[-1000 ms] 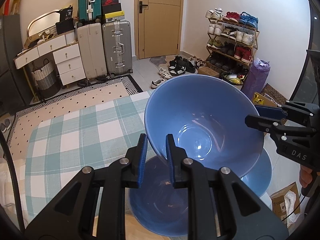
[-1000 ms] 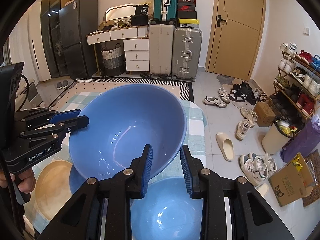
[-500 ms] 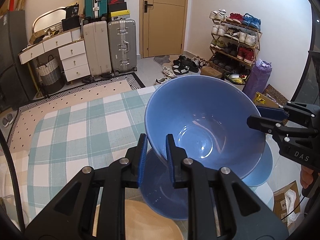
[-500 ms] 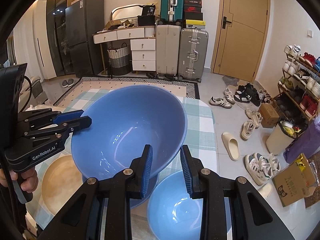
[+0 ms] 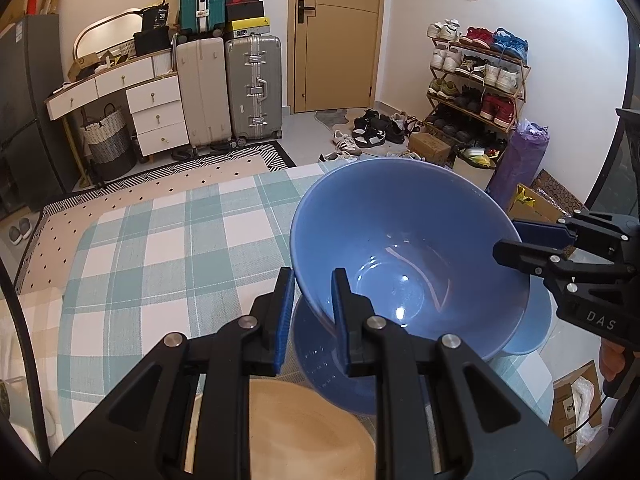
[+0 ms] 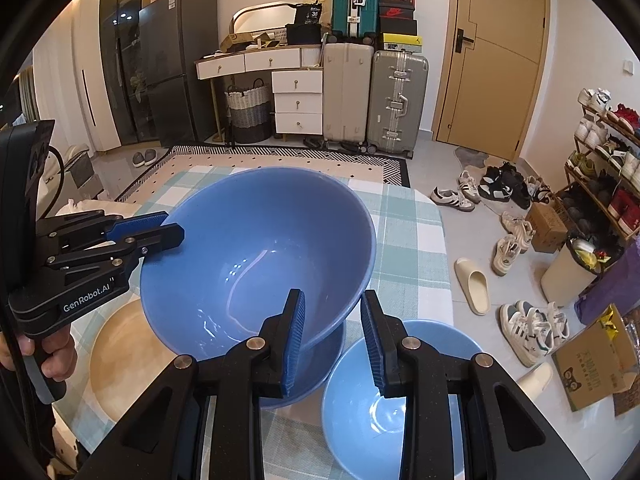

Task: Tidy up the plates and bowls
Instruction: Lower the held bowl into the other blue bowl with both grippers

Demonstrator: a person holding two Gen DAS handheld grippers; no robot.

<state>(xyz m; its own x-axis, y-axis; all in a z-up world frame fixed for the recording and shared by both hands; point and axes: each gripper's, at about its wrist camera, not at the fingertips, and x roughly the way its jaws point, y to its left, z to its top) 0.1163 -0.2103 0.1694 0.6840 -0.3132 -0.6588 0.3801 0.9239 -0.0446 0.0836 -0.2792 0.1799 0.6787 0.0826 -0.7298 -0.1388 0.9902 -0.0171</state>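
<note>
Big blue bowl [image 5: 404, 256] is up off the table [image 5: 160, 248], tilted, held from both sides. Left gripper [image 5: 310, 312] is clamped on the near rim in its own view, one pad inside the wall, one outside. Right gripper [image 6: 332, 334] straddles the opposite rim: inner pad against the inside wall, outer pad looks to sit a bit off the outside, so can't tell if it's a real pinch.

Directly below the held bowl: second blue bowl [image 5: 320, 364], upright on the checked cloth, toward the table's near right part. Held bowl's base hangs over its mouth; contact can't be judged.

Third bowl [image 6: 384, 392], lighter blue, sits just beside the second one at the table's right edge, under the right gripper's outer finger.

Tan round plate [image 6: 116, 356] lies flat near the table's near edge, just beside the second bowl, under the left gripper.

A hand [image 6: 56, 356] on the left gripper's handle shows in the right wrist view.
</note>
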